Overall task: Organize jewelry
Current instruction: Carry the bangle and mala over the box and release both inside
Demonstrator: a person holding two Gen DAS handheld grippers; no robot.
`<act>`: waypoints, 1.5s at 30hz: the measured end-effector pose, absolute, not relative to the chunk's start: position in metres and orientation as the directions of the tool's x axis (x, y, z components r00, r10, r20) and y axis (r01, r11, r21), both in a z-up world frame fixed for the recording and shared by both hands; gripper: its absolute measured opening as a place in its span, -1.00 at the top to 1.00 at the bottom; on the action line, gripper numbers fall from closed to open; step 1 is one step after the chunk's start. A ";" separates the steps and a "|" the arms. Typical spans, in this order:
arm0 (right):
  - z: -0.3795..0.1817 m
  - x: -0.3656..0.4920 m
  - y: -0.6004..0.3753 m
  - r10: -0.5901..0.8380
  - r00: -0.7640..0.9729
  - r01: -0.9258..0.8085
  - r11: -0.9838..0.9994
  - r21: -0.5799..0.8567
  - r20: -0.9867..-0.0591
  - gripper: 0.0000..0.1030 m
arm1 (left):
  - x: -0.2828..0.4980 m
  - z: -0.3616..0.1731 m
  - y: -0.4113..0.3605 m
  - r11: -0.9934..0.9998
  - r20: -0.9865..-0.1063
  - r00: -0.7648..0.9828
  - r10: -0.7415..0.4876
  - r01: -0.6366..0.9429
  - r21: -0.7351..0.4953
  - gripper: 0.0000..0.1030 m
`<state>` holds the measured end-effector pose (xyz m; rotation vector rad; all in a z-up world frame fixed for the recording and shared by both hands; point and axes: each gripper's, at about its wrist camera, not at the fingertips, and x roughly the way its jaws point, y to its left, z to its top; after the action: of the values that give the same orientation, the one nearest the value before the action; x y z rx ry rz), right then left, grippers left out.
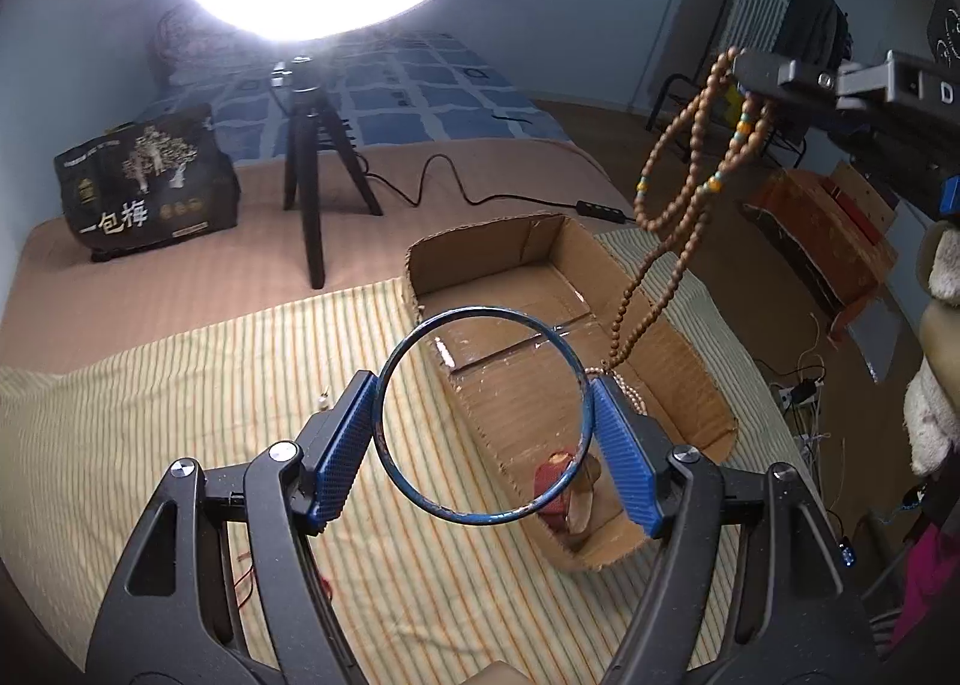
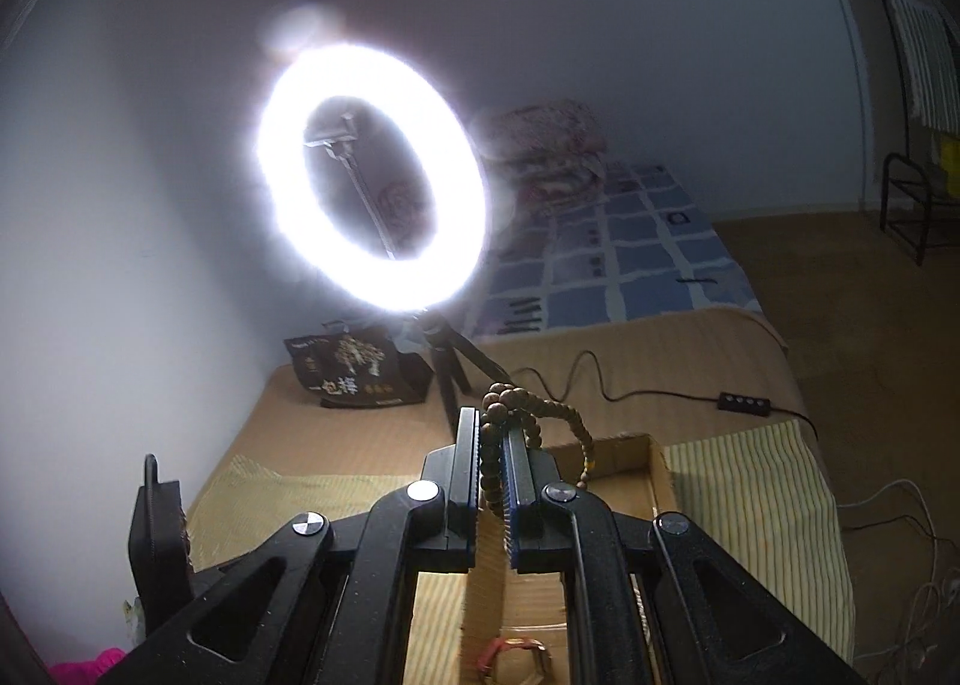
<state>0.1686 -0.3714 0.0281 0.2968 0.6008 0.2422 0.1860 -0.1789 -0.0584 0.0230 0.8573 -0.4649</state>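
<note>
Item: jewelry sort, in progress. Cardboard box (image 1: 540,289) is sitting on the striped bed cover (image 1: 180,397), already holding a red piece (image 1: 555,496) and pale beads (image 1: 630,394). Left gripper (image 1: 485,421) fingers are clamping a blue bangle (image 1: 483,415) above the box's near end. Right gripper (image 2: 493,445) fingers are pinching a brown bead necklace (image 1: 678,199), dangling over the box's right wall. Both are awaiting deposit. Open room above the box; ring light tripod (image 1: 312,187) is standing close behind.

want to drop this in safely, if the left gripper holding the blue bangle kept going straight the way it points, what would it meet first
Probably the open brown cardboard box: the left gripper, clamped on the thin blue metal bangle, aims at its floor. The hanging brown bead necklace looks off to the right, though depth is unclear.
</note>
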 end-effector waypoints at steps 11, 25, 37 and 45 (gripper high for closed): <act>-0.021 0.198 -0.401 0.269 0.740 -0.052 0.937 0.346 -0.617 0.93 | 0.213 -0.092 -0.213 0.901 -0.774 0.522 -0.359 0.410 -0.141 -0.42; -0.079 0.221 -0.397 0.249 0.631 -0.029 0.954 0.299 -0.735 0.92 | 0.227 -0.126 -0.239 0.898 -0.820 0.474 -0.321 0.427 -0.105 -0.42; -0.106 0.230 -0.390 0.235 0.574 -0.016 0.961 0.276 -0.784 0.90 | 0.225 -0.128 -0.242 0.894 -0.818 0.484 -0.310 0.442 -0.077 -0.42; -0.102 0.228 -0.394 0.213 0.587 0.007 0.963 0.268 -0.781 0.48 | 0.222 -0.125 -0.246 0.887 -0.819 0.475 -0.322 0.454 -0.086 -0.43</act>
<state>0.2281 -0.3936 -0.1022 0.2542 0.9385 0.1210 0.2221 -0.2464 -0.1248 0.1509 0.9658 -0.4770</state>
